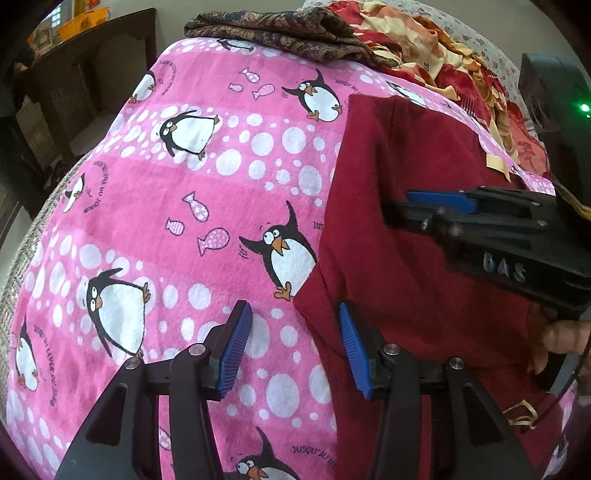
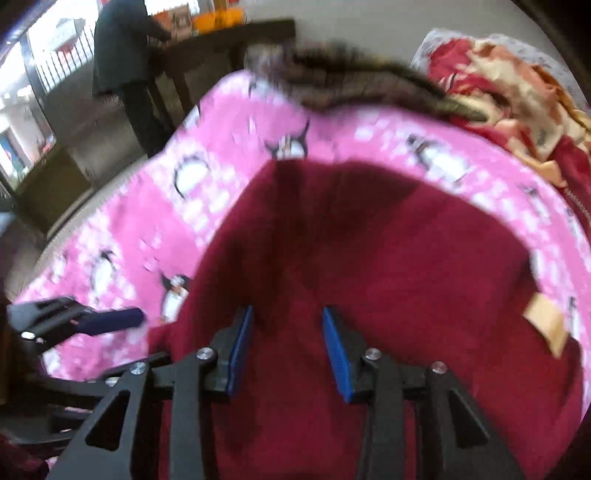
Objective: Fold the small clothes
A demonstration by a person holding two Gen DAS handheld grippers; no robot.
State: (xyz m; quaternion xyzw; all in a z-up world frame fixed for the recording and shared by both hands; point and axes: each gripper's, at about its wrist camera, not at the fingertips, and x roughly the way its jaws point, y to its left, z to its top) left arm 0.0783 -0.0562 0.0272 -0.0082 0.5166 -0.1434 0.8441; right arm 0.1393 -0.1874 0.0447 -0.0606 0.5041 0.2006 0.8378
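Both wrist views close, angled down, sharing maroon garment (image 1: 413, 258) on penguin sheet (image 1: 184, 206)

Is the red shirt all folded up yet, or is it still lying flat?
Lying mostly spread out. The red shirt covers a wide patch of the pink penguin blanket; one straight crease shows, but no tidy folded stack.

Garment (image 1: 413, 258) lies flat on the blanket (image 1: 192, 206), toward its right side, with blanket showing to its left and along its far edge. At the blanket's far end a folded cloth (image 1: 280, 33) rests on top; to the right of that, behind the garment, a heap of bedding (image 1: 436, 55), and past the far left corner a table (image 1: 92, 44) on the floor. Left gripper (image 1: 295, 347) sits over the garment's near left edge, one finger above blanket, the other above garment; right gripper (image 2: 286, 347) above the garment
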